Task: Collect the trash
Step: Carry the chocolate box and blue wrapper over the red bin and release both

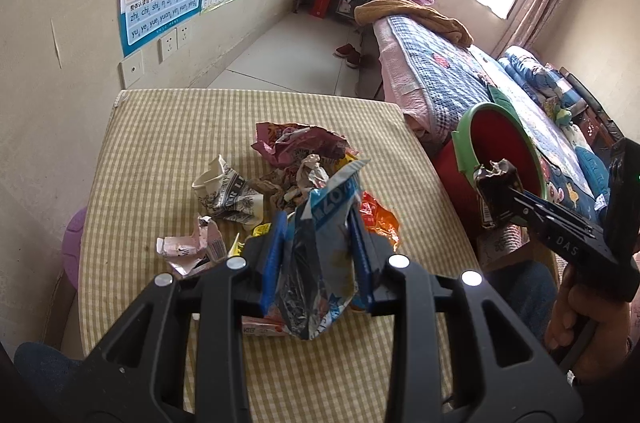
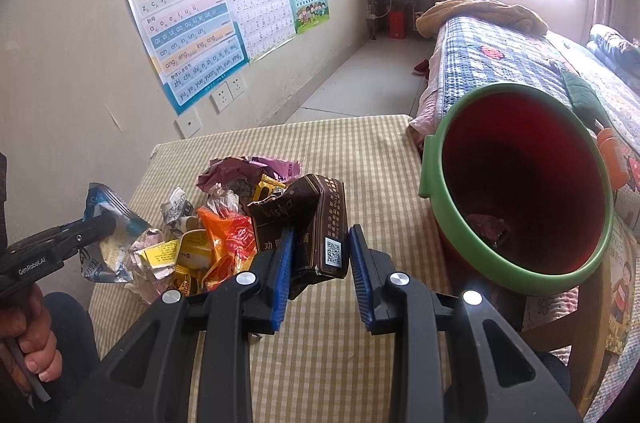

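My left gripper (image 1: 319, 223) is shut on a blue, white and silver snack bag (image 1: 320, 263), held above the yellow-checked table (image 1: 160, 143). In the right wrist view that left gripper (image 2: 110, 221) sits at the far left with the bag (image 2: 100, 255). My right gripper (image 2: 320, 237) is shut on a dark brown packet (image 2: 308, 219) with a QR code. From the left wrist view it (image 1: 506, 201) holds the packet (image 1: 492, 189) just in front of the bin's mouth. The red bin (image 2: 520, 183) with a green rim (image 1: 460, 151) stands tilted off the table's right edge, with a scrap inside. A pile of crumpled wrappers (image 1: 296, 163) (image 2: 224, 223) lies mid-table.
A bed (image 1: 440, 75) with a patterned quilt runs along the right, behind the bin. The wall (image 2: 60, 83) with posters and sockets borders the table's left side. A purple stool (image 1: 74, 243) stands beside the table. Red shoes (image 1: 348, 53) lie on the floor beyond.
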`<action>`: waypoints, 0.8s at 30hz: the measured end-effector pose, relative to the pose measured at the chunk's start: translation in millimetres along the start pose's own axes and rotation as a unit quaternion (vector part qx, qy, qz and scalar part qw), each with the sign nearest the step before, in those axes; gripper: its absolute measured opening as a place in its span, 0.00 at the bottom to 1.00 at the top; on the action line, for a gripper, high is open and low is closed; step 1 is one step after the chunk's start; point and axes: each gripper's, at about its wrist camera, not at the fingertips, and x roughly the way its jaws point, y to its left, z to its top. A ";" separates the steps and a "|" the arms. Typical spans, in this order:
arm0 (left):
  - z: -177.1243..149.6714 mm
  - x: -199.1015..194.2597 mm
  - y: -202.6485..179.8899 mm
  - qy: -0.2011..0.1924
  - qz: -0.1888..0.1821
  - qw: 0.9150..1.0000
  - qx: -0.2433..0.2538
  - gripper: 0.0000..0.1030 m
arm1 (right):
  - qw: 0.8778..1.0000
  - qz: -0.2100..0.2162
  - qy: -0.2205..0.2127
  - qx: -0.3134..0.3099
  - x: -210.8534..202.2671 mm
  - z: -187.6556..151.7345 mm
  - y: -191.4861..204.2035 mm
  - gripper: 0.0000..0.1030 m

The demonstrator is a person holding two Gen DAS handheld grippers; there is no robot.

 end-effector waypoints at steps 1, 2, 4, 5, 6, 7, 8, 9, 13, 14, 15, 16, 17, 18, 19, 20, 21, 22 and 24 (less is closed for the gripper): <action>1.7 1.0 -4.0 -0.001 -0.003 1.000 0.003 0.30 | 1.000 -0.001 -0.004 0.002 -2.9 2.3 -3.4 0.26; 3.5 2.4 -9.2 -0.002 -0.005 1.000 0.005 0.30 | 1.000 -0.004 -0.008 0.004 -5.7 4.3 -7.3 0.26; 7.6 5.5 -20.0 -0.002 -0.012 1.000 0.010 0.30 | 1.000 -0.009 -0.015 0.007 -11.1 7.7 -14.9 0.26; 9.6 7.6 -25.5 -0.003 -0.015 1.000 0.012 0.30 | 1.000 -0.011 -0.018 0.010 -14.0 9.5 -19.5 0.26; 11.8 9.9 -30.4 -0.003 -0.019 1.000 0.015 0.30 | 1.000 -0.015 -0.020 0.011 -16.0 10.5 -23.3 0.26; 13.8 12.4 -35.2 -0.002 -0.024 1.000 0.016 0.30 | 0.999 -0.018 -0.023 0.013 -18.1 11.8 -27.5 0.26; 15.7 14.7 -40.2 -0.002 -0.027 0.999 0.019 0.30 | 0.999 -0.022 -0.025 0.015 -20.3 12.8 -31.5 0.26; 17.0 16.7 -45.3 -0.002 -0.031 0.999 0.022 0.30 | 0.999 -0.025 -0.027 0.017 -22.2 13.2 -35.8 0.26; 24.4 24.5 -67.3 -0.003 -0.041 0.998 0.037 0.30 | 0.998 -0.037 -0.033 0.028 -28.9 15.5 -54.6 0.26; 26.6 26.4 -72.7 -0.004 -0.046 0.998 0.040 0.30 | 0.998 -0.040 -0.034 0.031 -30.1 16.4 -59.6 0.26; 28.1 28.0 -77.6 -0.004 -0.050 0.998 0.044 0.30 | 0.998 -0.044 -0.036 0.034 -32.1 16.8 -64.5 0.26; 30.1 29.6 -83.4 -0.005 -0.053 0.997 0.048 0.30 | 0.998 -0.047 -0.038 0.037 -34.0 17.6 -68.9 0.26; 32.1 31.6 -89.3 -0.005 -0.057 0.997 0.052 0.30 | 0.997 -0.051 -0.040 0.039 -35.6 18.1 -73.3 0.26; 34.1 33.6 -94.7 -0.005 -0.061 0.997 0.055 0.30 | 0.997 -0.054 -0.042 0.042 -37.2 18.8 -77.7 0.26; 35.3 35.5 -100.6 -0.006 -0.064 0.996 0.058 0.30 | 0.996 -0.057 -0.043 0.044 -38.6 19.3 -81.8 0.26; 37.3 37.7 -106.4 -0.006 -0.068 0.996 0.061 0.30 | 0.996 -0.061 -0.045 0.046 -40.0 19.7 -86.2 0.26; 38.7 39.7 -112.4 -0.006 -0.072 0.995 0.065 0.30 | 0.996 -0.064 -0.046 0.047 -41.3 20.2 -90.5 0.26; 40.3 41.9 -117.8 -0.005 -0.076 0.995 0.068 0.30 | 0.995 -0.067 -0.047 0.049 -42.2 20.6 -94.6 0.26; 43.4 46.4 -127.9 -0.004 -0.083 0.994 0.074 0.30 | 0.995 -0.073 -0.048 0.054 -43.9 19.9 -103.4 0.26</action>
